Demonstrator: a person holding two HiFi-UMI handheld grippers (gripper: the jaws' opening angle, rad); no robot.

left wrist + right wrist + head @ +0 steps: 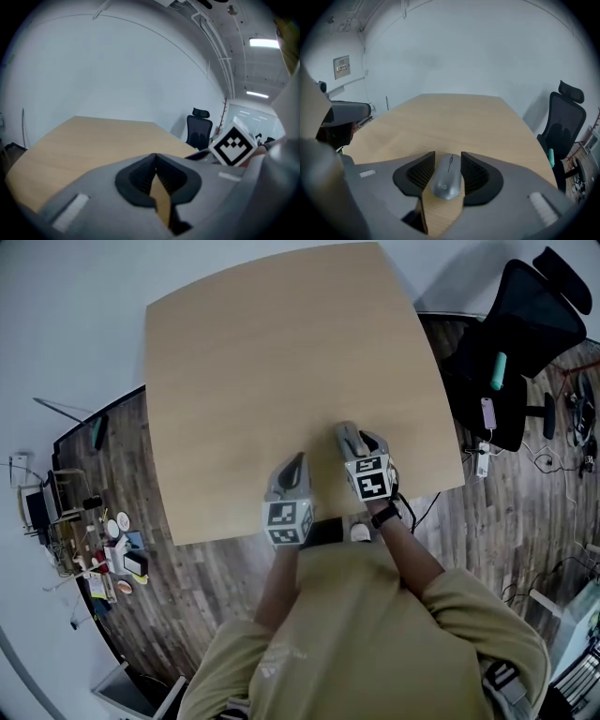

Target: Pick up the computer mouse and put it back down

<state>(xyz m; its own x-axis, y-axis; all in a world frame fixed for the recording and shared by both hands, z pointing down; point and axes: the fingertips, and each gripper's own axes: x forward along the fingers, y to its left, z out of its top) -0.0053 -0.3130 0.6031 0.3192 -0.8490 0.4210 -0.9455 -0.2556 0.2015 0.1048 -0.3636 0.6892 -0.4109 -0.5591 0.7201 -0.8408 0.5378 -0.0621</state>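
One mouse, two grippers, one table.
The single grey computer mouse [446, 178] lies on the pale wooden table [272, 352] near its front edge, right between the parted jaws of the right gripper [447, 155]. The pads flank it closely on both sides without clamping it. The left gripper [154, 155] hovers just beside the right one over the same table, its jaw tips closed together on nothing. One black office chair [520, 324] stands off the table's far right corner.
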